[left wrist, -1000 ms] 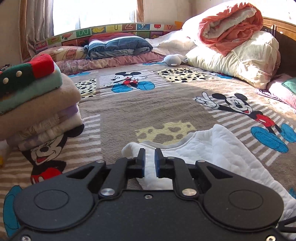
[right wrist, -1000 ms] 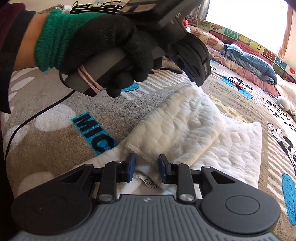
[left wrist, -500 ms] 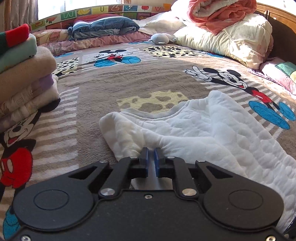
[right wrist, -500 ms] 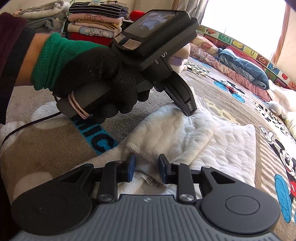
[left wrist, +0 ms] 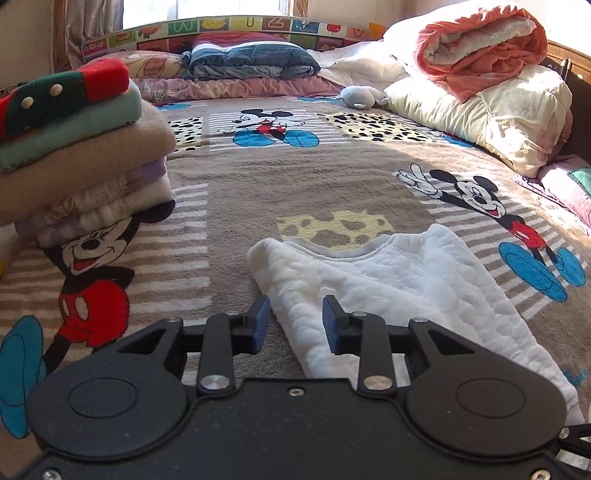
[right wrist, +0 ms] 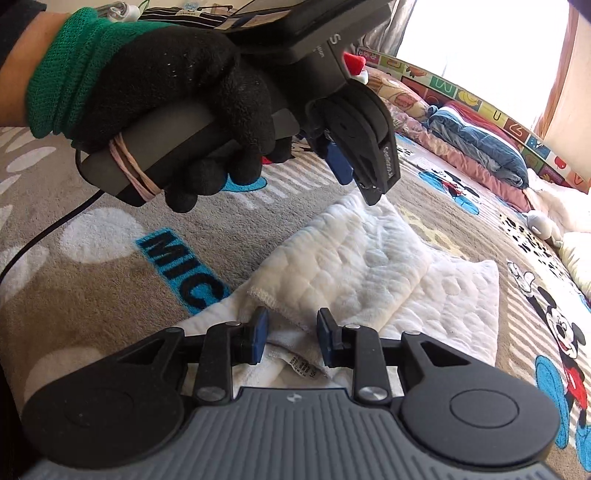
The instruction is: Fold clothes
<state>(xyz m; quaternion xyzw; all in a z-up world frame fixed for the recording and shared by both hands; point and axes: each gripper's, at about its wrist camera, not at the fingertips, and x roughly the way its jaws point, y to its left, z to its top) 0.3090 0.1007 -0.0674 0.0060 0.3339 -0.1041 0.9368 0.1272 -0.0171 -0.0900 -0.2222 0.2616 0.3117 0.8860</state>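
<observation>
Bed (left wrist: 332, 177) carried a brown cartoon-mouse blanket. Sunlit window (left wrist: 207, 7) stood behind its alphabet-printed headboard (left wrist: 258, 26); curtain (left wrist: 92, 29) hung beside the window.

Left claw (left wrist: 295, 320) jaws just opened off the white garment (left wrist: 388, 288), now lifted clear.

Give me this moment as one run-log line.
stage: sleeve folded over white top | left gripper: jaws just opened, off the cloth | right gripper: open over hem | folded stack: beside

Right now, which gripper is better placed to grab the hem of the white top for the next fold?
Right. The right gripper sits open at the white top's labelled hem, fabric between its pads. The left gripper, jaws just opened, is lifted clear above it.
</observation>
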